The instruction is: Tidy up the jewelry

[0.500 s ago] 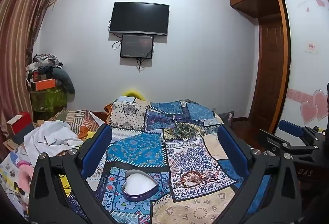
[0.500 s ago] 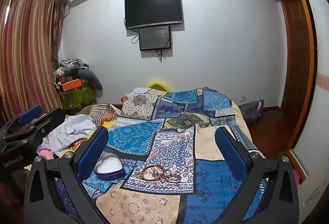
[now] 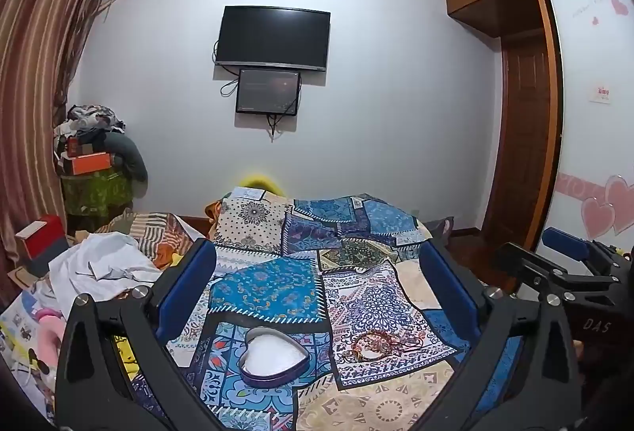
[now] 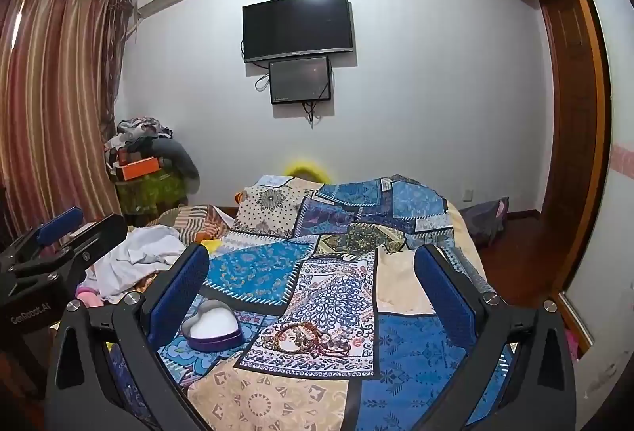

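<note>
An open heart-shaped purple tin (image 3: 274,357) with a white lining lies on the patchwork bedspread (image 3: 273,284). It also shows in the right wrist view (image 4: 213,326). A pile of beaded bracelets (image 3: 383,343) lies on the spread to the tin's right, and shows in the right wrist view (image 4: 307,340) too. My left gripper (image 3: 317,296) is open and empty, held above the bed behind the tin. My right gripper (image 4: 313,292) is open and empty, above the bracelets.
A heap of white clothes (image 3: 99,268) lies at the bed's left side. A stack of boxes and clothes (image 3: 95,161) stands in the far left corner. A TV (image 3: 273,37) hangs on the wall. A wardrobe and door (image 3: 527,138) are at the right.
Both views have shifted very slightly; the tin and bracelets lie where they were and both grippers stay open.
</note>
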The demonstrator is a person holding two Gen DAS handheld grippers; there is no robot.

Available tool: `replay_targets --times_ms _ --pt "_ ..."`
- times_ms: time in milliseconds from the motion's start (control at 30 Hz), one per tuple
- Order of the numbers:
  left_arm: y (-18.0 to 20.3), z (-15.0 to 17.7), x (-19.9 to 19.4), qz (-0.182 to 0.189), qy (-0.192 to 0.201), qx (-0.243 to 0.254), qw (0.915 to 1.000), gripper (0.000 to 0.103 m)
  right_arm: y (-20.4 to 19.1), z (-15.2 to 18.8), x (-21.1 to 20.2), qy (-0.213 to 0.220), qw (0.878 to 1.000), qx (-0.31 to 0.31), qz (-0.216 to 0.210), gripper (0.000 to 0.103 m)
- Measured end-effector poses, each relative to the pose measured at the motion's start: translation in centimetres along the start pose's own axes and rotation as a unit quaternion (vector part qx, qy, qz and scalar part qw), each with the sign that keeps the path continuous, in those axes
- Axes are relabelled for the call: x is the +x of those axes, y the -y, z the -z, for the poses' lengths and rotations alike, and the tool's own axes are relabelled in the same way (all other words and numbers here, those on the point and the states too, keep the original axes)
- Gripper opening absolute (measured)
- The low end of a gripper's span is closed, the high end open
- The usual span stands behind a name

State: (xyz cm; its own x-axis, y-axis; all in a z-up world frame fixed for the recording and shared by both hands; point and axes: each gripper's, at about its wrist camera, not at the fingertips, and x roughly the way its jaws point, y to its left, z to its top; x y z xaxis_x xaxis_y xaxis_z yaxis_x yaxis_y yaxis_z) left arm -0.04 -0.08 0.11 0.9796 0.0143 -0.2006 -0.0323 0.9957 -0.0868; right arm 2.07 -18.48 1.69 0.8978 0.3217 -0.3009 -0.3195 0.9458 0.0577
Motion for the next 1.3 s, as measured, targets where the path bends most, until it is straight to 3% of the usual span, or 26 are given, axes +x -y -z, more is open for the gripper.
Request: replay_targets --times_ms 1300 --pt "0.05 0.2 -0.15 -0.017 0.002 0.003 0.9998 0.103 -0.26 0.37 -0.3 0.014 1.0 0.004 -0.008 0.103"
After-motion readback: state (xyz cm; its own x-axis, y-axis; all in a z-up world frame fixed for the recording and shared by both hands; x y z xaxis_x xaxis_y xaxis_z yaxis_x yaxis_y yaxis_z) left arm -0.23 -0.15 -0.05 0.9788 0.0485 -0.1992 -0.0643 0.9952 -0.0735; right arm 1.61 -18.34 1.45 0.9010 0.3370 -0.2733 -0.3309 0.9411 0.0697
